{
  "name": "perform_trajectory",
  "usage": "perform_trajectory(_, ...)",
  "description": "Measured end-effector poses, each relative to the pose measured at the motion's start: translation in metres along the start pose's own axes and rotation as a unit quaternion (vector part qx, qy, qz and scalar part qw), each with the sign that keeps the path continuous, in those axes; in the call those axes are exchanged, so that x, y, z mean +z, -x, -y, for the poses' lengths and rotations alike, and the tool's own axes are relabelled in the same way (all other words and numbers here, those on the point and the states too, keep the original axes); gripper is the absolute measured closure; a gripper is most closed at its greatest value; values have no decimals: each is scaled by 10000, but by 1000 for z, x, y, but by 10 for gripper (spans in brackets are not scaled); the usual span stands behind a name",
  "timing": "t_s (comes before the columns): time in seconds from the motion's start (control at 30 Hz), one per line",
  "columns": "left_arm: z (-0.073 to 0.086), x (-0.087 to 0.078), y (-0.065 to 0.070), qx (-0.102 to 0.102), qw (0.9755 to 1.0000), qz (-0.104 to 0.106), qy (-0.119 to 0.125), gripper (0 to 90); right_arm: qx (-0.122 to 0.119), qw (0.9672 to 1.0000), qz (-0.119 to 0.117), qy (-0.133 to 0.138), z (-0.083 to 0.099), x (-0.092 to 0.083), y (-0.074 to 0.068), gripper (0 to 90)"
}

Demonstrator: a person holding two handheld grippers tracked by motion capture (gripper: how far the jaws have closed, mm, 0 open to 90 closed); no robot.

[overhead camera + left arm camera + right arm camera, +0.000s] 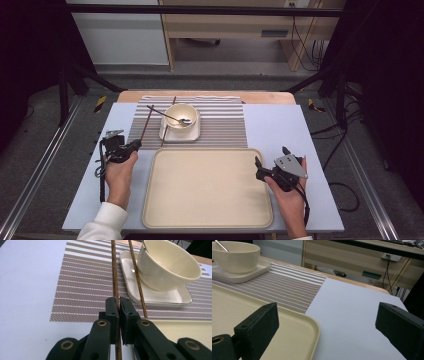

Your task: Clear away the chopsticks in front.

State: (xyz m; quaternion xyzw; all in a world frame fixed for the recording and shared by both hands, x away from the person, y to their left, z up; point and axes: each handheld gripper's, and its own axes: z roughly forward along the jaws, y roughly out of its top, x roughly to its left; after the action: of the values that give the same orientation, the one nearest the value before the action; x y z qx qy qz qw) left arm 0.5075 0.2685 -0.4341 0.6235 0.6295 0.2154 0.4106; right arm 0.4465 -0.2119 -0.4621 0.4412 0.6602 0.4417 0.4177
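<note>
A thin dark-brown wooden chopstick (115, 277) over the striped woven placemat (82, 290) is clamped near its end by the left gripper (119, 305). If swung, its far end could knock the second chopstick (136, 272) or the cream ceramic bowl (167, 267). The right gripper (327, 322) is held with jaws wide apart beside the beige plastic tray (294, 332).

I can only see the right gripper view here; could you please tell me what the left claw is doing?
Observer: The left claw is shut on one dark brown wooden chopstick, gripping it near its near end.
Operator: Thank you. Where is the other chopstick?
Observer: The second brown wooden chopstick lies free. It crosses the edge of the white square plate beside the cream round bowl.
Operator: And what is the metal rod in the bowl?
Observer: It is a slim metal spoon. Its head sits inside the bowl and its handle sticks out over the rim, to the left in the high view.
</note>
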Motion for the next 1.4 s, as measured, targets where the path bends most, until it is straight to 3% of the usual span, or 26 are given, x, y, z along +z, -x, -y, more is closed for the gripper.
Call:
perform_trajectory(0.3,26,-18,5,-89,9999,-64,130,858,8,10000,-53,4,0,-1,-1,49)
perform_trajectory(0.4,30,-25,8,-25,9997,-105,215,858,-13,10000,-54,-1,0,0,-1,49)
perform_trajectory(0.53,36,-32,11,-174,9994,-77,273,858,-37,10000,-70,-24,0,0,-2,49)
perform_trajectory(0.67,45,-36,16,-111,9995,-82,270,858,-29,10000,-79,-5,0,0,-2,50)
perform_trajectory(0.77,51,-39,19,-174,9993,-83,306,858,-40,9999,-93,-2,-1,0,-3,50)
perform_trajectory(1.03,60,-51,29,-223,9975,-253,629,858,-42,9999,-99,-5,-1,-1,-3,50)
perform_trajectory(1.27,69,-60,39,-280,9967,-219,733,858,-8,10000,-89,-6,-1,-1,-2,50)
perform_trajectory(1.4,73,-62,49,-191,9972,-166,705,857,-25,9999,-111,-9,-1,-1,-2,50)
